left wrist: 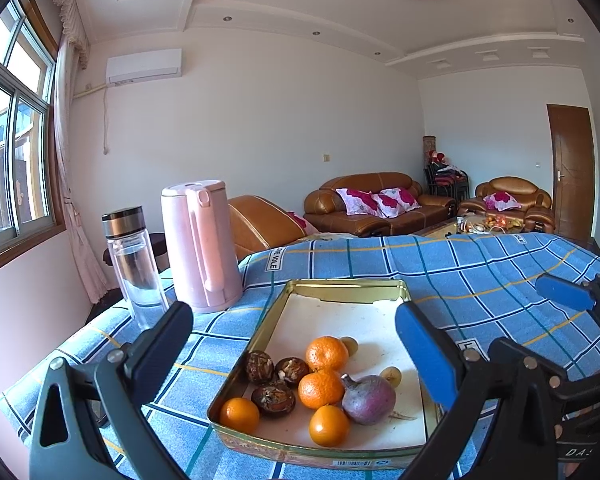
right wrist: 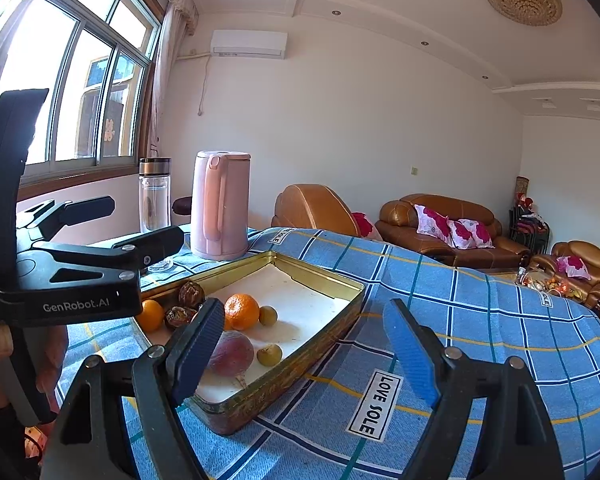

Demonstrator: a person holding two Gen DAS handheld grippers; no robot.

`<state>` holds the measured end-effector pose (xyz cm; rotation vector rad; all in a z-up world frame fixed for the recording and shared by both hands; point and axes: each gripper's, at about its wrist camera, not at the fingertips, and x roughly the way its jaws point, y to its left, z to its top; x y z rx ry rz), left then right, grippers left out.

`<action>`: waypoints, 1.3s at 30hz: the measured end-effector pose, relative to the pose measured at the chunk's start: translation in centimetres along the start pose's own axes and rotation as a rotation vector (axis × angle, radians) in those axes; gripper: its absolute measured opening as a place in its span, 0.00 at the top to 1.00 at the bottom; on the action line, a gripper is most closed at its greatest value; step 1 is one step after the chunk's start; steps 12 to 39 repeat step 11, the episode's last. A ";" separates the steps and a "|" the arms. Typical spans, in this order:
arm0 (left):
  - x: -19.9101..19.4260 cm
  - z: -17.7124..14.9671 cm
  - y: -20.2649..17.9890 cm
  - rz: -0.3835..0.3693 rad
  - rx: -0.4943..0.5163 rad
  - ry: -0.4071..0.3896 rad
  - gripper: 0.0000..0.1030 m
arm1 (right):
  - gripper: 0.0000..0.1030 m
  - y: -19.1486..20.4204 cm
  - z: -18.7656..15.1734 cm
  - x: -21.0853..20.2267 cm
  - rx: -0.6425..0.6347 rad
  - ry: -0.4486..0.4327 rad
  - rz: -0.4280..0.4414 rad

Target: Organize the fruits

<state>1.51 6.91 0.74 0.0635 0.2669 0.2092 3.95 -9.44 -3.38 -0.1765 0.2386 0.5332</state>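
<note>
the fruits all lay inside the gold tin tray (left wrist: pixel 342 286), bunched toward its near end on the white liner: four oranges (left wrist: pixel 326 353), three brown rough-shelled fruits (left wrist: pixel 260 366), a purple round fruit (left wrist: pixel 368 399) and two small greenish ones (left wrist: pixel 392 375). the tray sat on the blue checked cloth (left wrist: pixel 480 276) over the desk, toward the left edge, with a pink kettle (left wrist: pixel 200 244) and a glass bottle (left wrist: pixel 134 268) at the far left corner.

the left tool (left wrist: pixel 300 344) hovered over the tray's near end with its pads spread wide and nothing between them. the right tool (right wrist: pixel 304 348) hung by the tray's right edge, likewise spread and holding nothing.

the scene fitted two readings: fruit gathered in the tray as the end of the sorting, or a mixed heap waiting to be grouped by kind; the pictures did not settle which.

if a fruit was to be taken, it would have paid to pick one at the outside of the heap, since the oranges and the purple fruit touched and would roll if nudged. a straight descent with the pads astride the fruit's widest part, then a gentle close, seemed wise. the low rim looked easy to catch.
</note>
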 end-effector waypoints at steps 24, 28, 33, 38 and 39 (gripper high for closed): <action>0.3 0.0 -0.9 -0.002 0.024 0.014 0.00 | 0.20 -0.7 -0.8 -0.1 0.018 0.009 -0.007; 0.3 0.0 -0.9 -0.002 0.024 0.014 0.00 | 0.20 -0.7 -0.8 -0.1 0.018 0.009 -0.007; 0.3 0.0 -0.9 -0.002 0.024 0.014 0.00 | 0.20 -0.7 -0.8 -0.1 0.018 0.009 -0.007; 0.3 0.0 -0.9 -0.002 0.024 0.014 0.00 | 0.20 -0.7 -0.8 -0.1 0.018 0.009 -0.007; 0.3 0.0 -0.9 -0.002 0.024 0.014 0.00 | 0.20 -0.7 -0.8 -0.1 0.018 0.009 -0.007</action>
